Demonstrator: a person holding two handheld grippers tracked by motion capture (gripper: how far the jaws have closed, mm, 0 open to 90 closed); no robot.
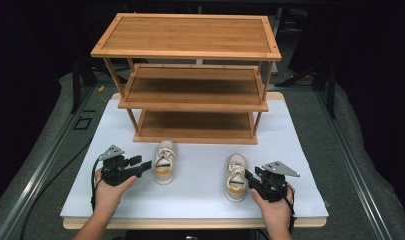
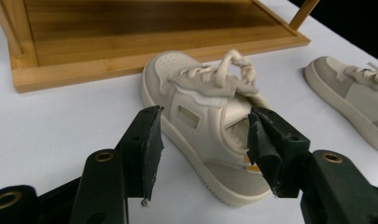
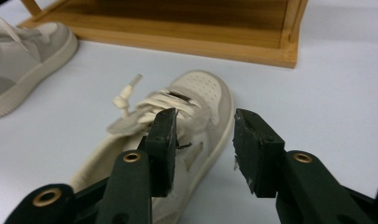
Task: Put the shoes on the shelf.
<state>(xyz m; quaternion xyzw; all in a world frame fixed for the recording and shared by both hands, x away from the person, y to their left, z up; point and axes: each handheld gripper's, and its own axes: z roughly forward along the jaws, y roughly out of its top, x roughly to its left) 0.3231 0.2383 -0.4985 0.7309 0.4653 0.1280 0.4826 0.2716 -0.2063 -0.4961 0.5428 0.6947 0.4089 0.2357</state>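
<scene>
Two small beige sneakers with orange heel patches stand on the white board in front of a wooden rack. The left shoe lies between the jaws of my left gripper, which stands open; its pads flank the heel end without pressing. The right shoe points toward the rack. My right gripper is open at that shoe's outer side, one jaw above the laces and collar and the other outside the sole, with a gap between pads and shoe.
A three-tier bamboo rack stands at the back of the white board, all shelves bare. Its lowest shelf sits just beyond the shoes. Grey floor and metal rails lie around the table.
</scene>
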